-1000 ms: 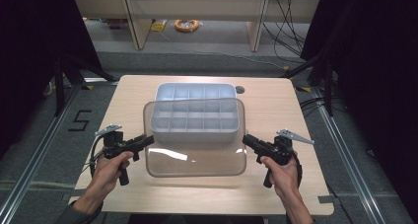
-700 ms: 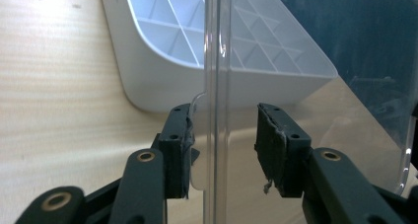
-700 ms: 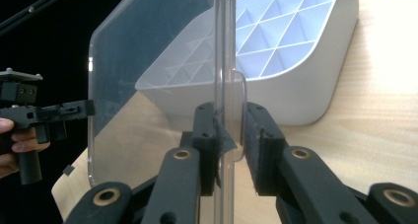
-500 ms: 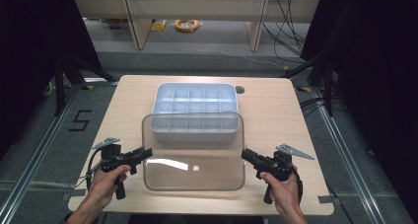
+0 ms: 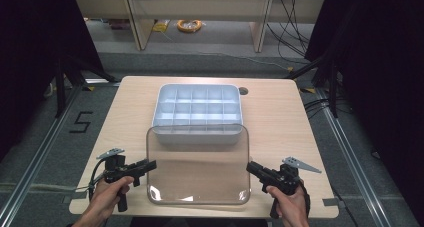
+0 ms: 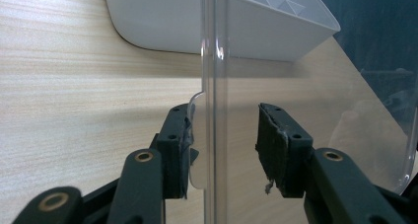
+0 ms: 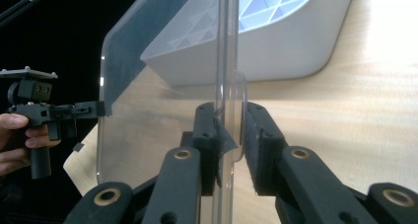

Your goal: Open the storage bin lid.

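In our right gripper (image 7: pixel 230 130) the jaws are closed on the small tab at the edge of the clear lid (image 5: pixel 198 169), both pads pressed flat to the plastic. In our left gripper (image 6: pixel 224 135) things are looser: one pad touches the lid's tab, but the other stands off with a plain gap, so we judge this side parted and not clamping. That is our first worry. With only one firm grip, the lid could pivot about the right pinch and sag or swing on the left, and the smooth plastic may slide out of the pads.

Just ahead of both jaws the lid stretches between the grippers, close above the near part of the table (image 5: pixel 130 107); from the high view we cannot tell whether it rests on the wood or hangs just over it. If it hangs, a slip would drop it flat or knock its corner on the table.

Beyond the jaws, the lid's far edge overlaps the near wall of the white compartment tray (image 5: pixel 198 112), which sits farther out on the table, its cells looking empty. Pushing forward with the lid too low would strike that wall and shove the tray away, or twist the lid in our right grip.
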Action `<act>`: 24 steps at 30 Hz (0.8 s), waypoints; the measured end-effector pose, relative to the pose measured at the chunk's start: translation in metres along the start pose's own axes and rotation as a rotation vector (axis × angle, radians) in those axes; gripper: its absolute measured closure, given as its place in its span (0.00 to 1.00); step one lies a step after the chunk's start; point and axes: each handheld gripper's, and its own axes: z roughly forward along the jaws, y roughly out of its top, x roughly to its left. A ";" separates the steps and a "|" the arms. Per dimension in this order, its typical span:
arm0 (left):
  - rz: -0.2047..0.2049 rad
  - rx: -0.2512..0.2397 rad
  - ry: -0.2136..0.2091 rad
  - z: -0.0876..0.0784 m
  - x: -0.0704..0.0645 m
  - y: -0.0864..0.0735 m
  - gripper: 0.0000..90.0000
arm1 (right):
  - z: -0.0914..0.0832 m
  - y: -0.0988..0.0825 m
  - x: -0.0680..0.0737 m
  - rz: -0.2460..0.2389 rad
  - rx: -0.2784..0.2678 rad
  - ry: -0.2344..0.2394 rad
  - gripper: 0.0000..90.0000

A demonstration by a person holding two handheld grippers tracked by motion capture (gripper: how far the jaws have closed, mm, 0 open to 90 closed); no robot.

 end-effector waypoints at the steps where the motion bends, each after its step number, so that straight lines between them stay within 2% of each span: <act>1: 0.007 0.001 0.003 0.000 0.000 -0.001 0.64 | -0.001 -0.001 0.000 0.010 0.002 0.015 0.86; 2: 0.010 0.006 0.014 0.000 -0.001 -0.001 0.64 | -0.001 -0.003 -0.002 -0.002 0.012 0.004 0.86; 4: 0.008 0.005 0.017 0.000 -0.002 -0.003 0.64 | -0.002 -0.006 -0.003 0.017 0.016 0.003 0.86; 5: 0.010 0.010 0.001 0.000 -0.001 -0.004 0.64 | -0.001 -0.007 -0.004 0.018 0.016 -0.004 0.86; 7: 0.011 0.012 0.017 -0.001 -0.003 -0.005 0.64 | -0.003 -0.010 -0.002 0.039 0.022 0.004 0.85; 8: 0.014 0.020 0.014 -0.001 -0.003 -0.005 0.64 | -0.003 -0.011 -0.005 0.020 0.023 0.000 0.85; 10: 0.004 0.031 0.007 -0.001 -0.002 -0.007 0.64 | -0.004 -0.014 -0.004 0.037 0.026 -0.007 0.85; 11: 0.002 0.033 0.009 -0.001 -0.002 -0.008 0.64 | -0.005 -0.015 -0.006 0.026 0.028 -0.005 0.85; 12: -0.001 0.032 0.008 0.000 -0.002 -0.009 0.64 | -0.006 -0.016 -0.003 0.063 0.039 -0.007 0.85; 13: -0.001 0.037 0.002 0.000 -0.001 -0.009 0.64 | -0.006 -0.017 -0.006 0.031 0.036 -0.006 0.85; 15: -0.003 0.054 -0.004 0.001 -0.001 -0.010 0.64 | -0.007 -0.019 -0.003 0.075 0.049 -0.007 0.84; 16: -0.005 0.059 -0.002 0.001 0.000 -0.010 0.64 | -0.007 -0.021 -0.007 0.034 0.052 -0.012 0.84; 17: -0.006 0.058 0.009 0.002 0.000 -0.011 0.64 | -0.007 -0.022 -0.006 0.058 0.061 -0.020 0.84; 18: -0.009 0.076 0.003 0.002 0.001 -0.011 0.64 | -0.008 -0.022 -0.006 0.063 0.071 -0.015 0.84; 19: -0.010 0.068 0.012 0.003 0.001 -0.012 0.64 | -0.006 -0.024 -0.007 0.084 0.079 -0.021 0.83; 20: -0.010 0.084 0.003 0.004 0.002 -0.012 0.64 | -0.005 -0.024 -0.010 0.059 0.072 -0.026 0.83; 22: -0.001 0.093 0.014 0.005 0.003 -0.013 0.63 | -0.003 -0.026 -0.011 0.078 0.092 -0.027 0.82; 23: -0.008 0.091 0.005 0.007 0.005 -0.013 0.63 | -0.002 -0.027 -0.010 0.123 0.108 -0.028 0.82; 24: -0.001 0.122 0.004 0.006 0.008 -0.013 0.63 | 0.000 -0.028 -0.015 0.082 0.102 -0.031 0.82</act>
